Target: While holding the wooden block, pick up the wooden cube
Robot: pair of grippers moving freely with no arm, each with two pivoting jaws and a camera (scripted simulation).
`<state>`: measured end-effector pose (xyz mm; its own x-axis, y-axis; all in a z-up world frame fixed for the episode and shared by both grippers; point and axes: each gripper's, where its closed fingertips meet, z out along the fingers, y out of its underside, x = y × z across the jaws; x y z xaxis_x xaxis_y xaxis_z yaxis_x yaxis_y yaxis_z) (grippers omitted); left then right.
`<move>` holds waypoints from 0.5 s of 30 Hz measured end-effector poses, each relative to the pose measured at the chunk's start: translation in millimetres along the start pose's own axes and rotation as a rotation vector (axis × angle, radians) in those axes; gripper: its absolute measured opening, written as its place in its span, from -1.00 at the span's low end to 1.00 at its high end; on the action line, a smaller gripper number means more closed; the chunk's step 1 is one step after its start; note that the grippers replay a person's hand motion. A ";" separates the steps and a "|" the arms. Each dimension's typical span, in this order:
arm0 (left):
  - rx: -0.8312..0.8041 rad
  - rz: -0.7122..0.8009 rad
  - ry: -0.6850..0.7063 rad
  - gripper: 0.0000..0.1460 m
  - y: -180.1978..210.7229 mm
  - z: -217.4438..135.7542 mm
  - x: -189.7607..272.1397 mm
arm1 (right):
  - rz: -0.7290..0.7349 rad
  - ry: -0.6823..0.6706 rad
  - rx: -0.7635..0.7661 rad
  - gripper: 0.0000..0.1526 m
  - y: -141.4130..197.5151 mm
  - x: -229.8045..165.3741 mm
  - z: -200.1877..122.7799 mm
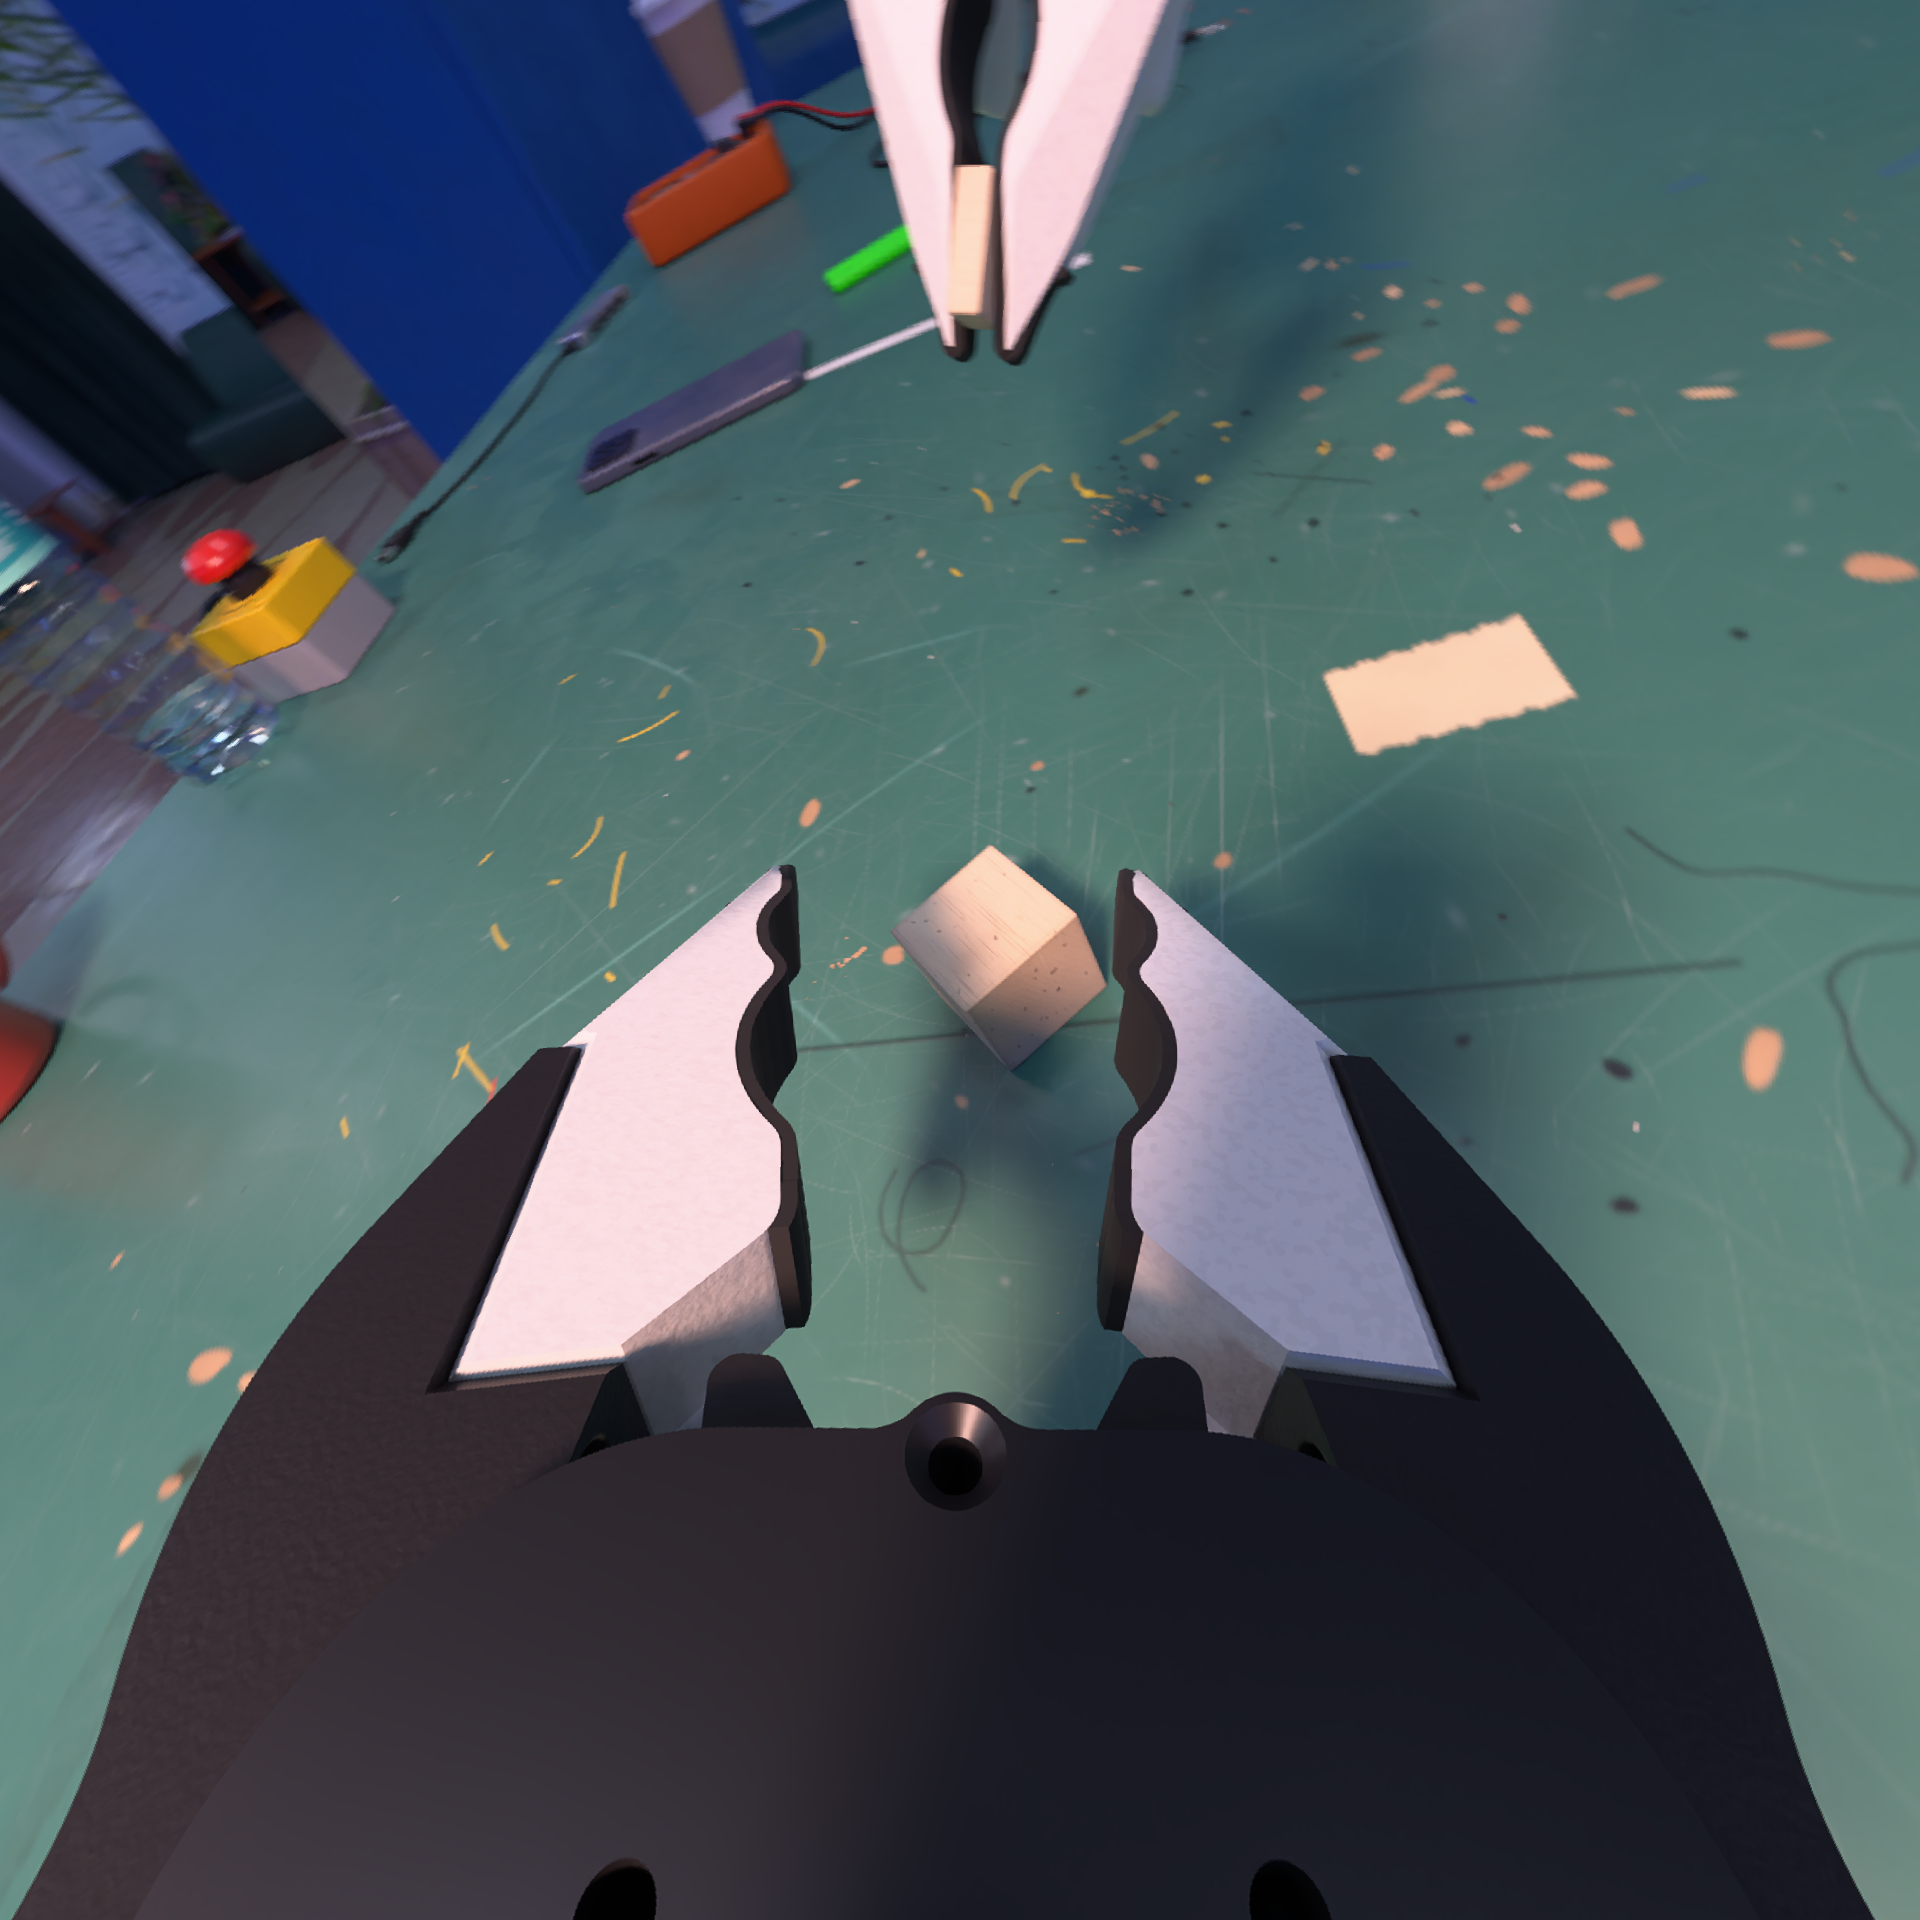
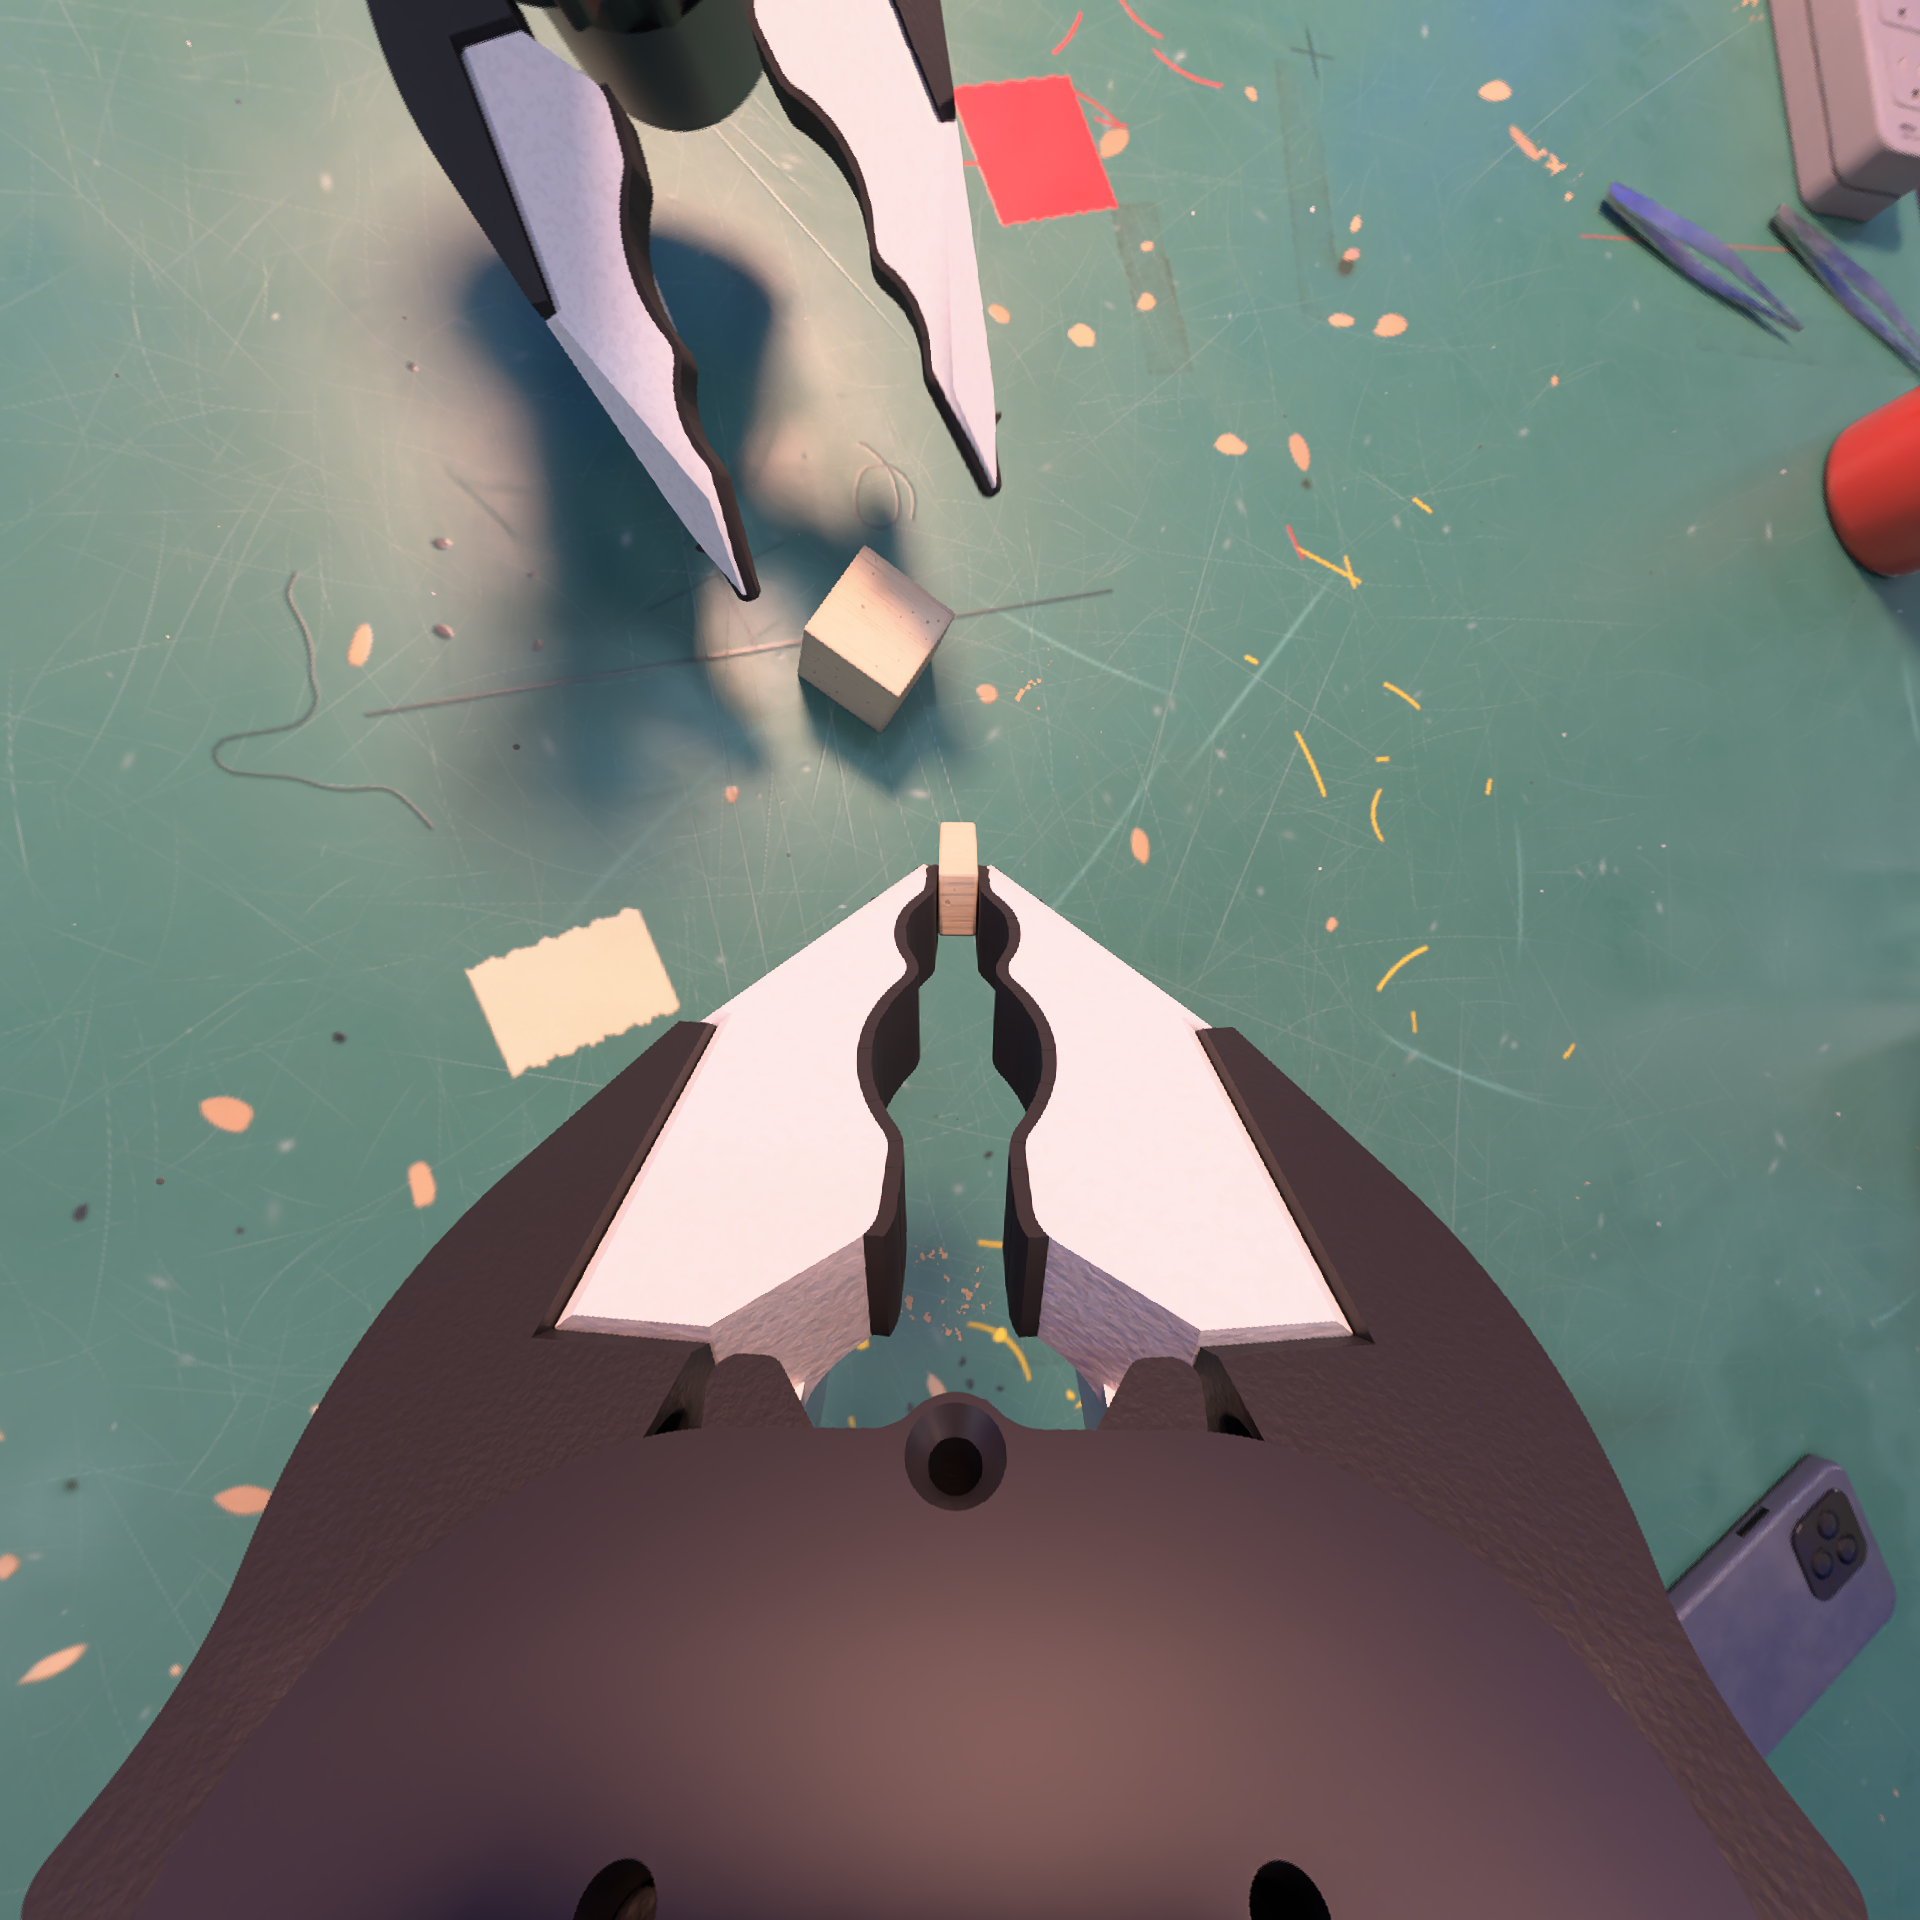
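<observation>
A pale wooden cube [image 1: 1000,954] lies on the green table mat, just ahead of and between the tips of my left gripper [image 1: 956,883], which is open and empty. In the right wrist view the cube [image 2: 875,649] lies below the left gripper [image 2: 871,540], whose tips hang apart a little above the mat. My right gripper [image 2: 957,873] is shut on a thin wooden block [image 2: 957,878] held at its tips above the mat. From the left wrist view the right gripper [image 1: 984,348] hangs farther off with the block [image 1: 971,241] pinched between its fingers.
A cream paper scrap [image 1: 1449,683], a phone [image 1: 691,412] with its cable, an orange box [image 1: 710,194], a green marker [image 1: 868,259] and a yellow box with a red button [image 1: 272,601] lie around. A red paper [image 2: 1032,149], tweezers [image 2: 1704,255] and a red cylinder [image 2: 1878,480] show at the right.
</observation>
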<state>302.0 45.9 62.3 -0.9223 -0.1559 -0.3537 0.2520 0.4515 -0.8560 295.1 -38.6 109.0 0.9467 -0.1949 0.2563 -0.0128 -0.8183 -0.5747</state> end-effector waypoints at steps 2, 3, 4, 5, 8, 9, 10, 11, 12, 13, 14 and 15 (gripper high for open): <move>0.009 -0.047 -0.079 -0.12 -6.1 -4.8 -5.4 | -0.002 0.012 0.010 -0.93 -1.0 0.7 -4.1; 0.026 -0.079 -0.134 -0.12 -11.2 -8.3 -8.4 | -0.002 0.018 0.018 -0.93 -1.4 1.3 -6.7; 0.047 -0.124 -0.188 -0.11 -16.5 -12.1 -10.6 | 0.000 0.026 0.027 -0.93 -1.7 2.1 -9.9; 0.066 -0.174 -0.233 -0.11 -21.0 -15.4 -11.7 | 0.004 0.034 0.037 -0.93 -1.6 3.3 -13.3; 0.065 -0.308 -0.341 -0.02 -23.8 -20.8 -11.4 | 0.019 0.061 0.065 -0.93 0.2 7.5 -24.1; 0.045 -0.338 -0.389 0.06 -21.4 -21.9 -12.0 | 0.023 0.071 0.072 -0.93 1.0 8.7 -27.8; 0.025 -0.359 -0.436 0.15 -19.0 -22.7 -12.0 | 0.026 0.080 0.083 -0.93 1.6 9.8 -31.4; 0.006 -0.376 -0.469 0.22 -17.0 -22.4 -10.8 | 0.029 0.085 0.096 -0.93 1.8 10.5 -34.9; -0.014 -0.394 -0.486 0.26 -15.5 -20.8 -8.4 | 0.032 0.090 0.110 -0.93 2.0 11.1 -38.4; -0.040 -0.409 -0.488 0.30 -14.6 -17.9 -5.0 | 0.035 0.094 0.124 -0.93 2.3 11.8 -41.8; -0.068 -0.418 -0.485 0.33 -13.7 -14.6 -1.7 | 0.038 0.099 0.135 -0.93 2.9 12.6 -45.0; -0.100 -0.424 -0.480 0.34 -12.5 -11.0 1.4 | 0.042 0.105 0.143 -0.93 3.8 13.3 -47.9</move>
<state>294.3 49.7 76.6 -0.6960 -0.7038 -0.1422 -0.1553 0.3408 -0.9272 292.2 -70.2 147.5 0.9075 -0.2885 0.3052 0.0015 -0.7245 -0.6892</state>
